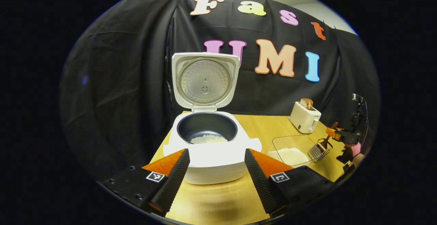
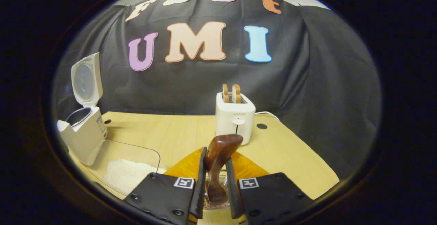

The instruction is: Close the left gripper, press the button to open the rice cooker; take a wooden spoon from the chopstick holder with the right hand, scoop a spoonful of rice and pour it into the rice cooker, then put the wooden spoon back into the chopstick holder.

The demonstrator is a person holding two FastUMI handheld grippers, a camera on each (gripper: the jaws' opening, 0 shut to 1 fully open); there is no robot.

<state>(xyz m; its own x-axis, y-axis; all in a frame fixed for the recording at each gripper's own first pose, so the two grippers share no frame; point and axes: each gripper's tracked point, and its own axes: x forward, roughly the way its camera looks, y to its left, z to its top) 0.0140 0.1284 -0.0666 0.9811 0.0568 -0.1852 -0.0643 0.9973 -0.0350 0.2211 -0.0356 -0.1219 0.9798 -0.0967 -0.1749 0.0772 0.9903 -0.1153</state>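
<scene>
Open pot mouth, crowded right side
The rice cooker [image 1: 211, 150] lid [image 1: 204, 81] stands upright at the back, leaving the pot open from above and the front; the glass rice tray [image 1: 290, 150], chopstick holder [image 1: 320, 151] and toaster [image 2: 235, 117] crowd the worktop [image 2: 177, 132] beside it

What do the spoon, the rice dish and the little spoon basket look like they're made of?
Spoon: dark, smooth wood, apparently polished; it shines brown.
Rice dish: see-through, so glass or clear plastic.
Basket: thin metal wire mesh, silvery.
</scene>
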